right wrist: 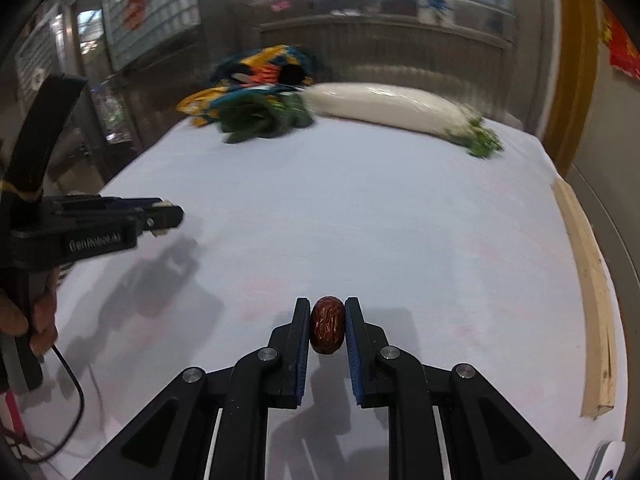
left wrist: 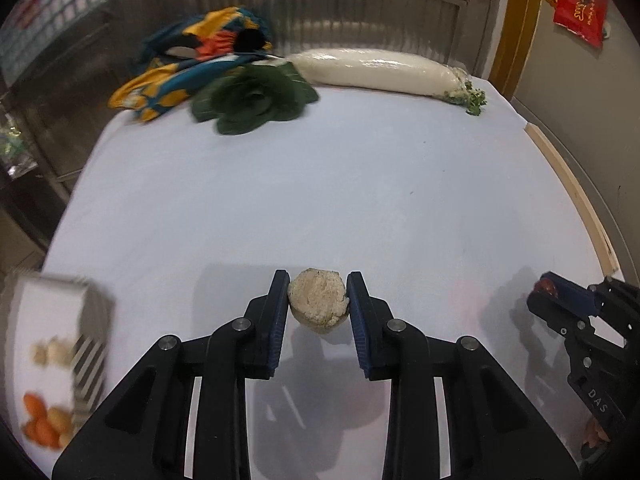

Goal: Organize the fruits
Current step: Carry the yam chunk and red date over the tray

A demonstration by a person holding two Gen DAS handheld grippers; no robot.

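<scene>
In the left wrist view, the left gripper (left wrist: 318,300) has its fingers (left wrist: 277,320) closed against a pale, crumbly, roundish lump (left wrist: 317,299), held just above the white-covered bench (left wrist: 320,184); what the lump is cannot be told for sure, though it looks like the pale pieces already lying in the white tray (left wrist: 44,320) at the near left edge. That tray also holds orange and yellow fruits (left wrist: 44,424), blurred, so some sorting seems done, while this piece is not yet set down. At the far side lie a long white radish (left wrist: 380,70), a dark leafy green (left wrist: 252,100) and a colourful cloth (left wrist: 192,64), all untouched by either tool. The right gripper (left wrist: 548,286) shows at the right edge, level with the bench and carrying something dark red. In the right wrist view, the right gripper (right wrist: 327,326) is pinched narrowly on a wrinkled red-brown date (right wrist: 327,325), gripped at its sides and lifted clear of the bench (right wrist: 360,208), pointing forward over bare cloth. The left gripper (right wrist: 160,216) reaches in from the left, roughly horizontal, a pale bit showing at its tip, with the person's hand (right wrist: 36,316) on its handle. Both pieces appear to be mid-carry, and no container for the date is in sight here.
</scene>
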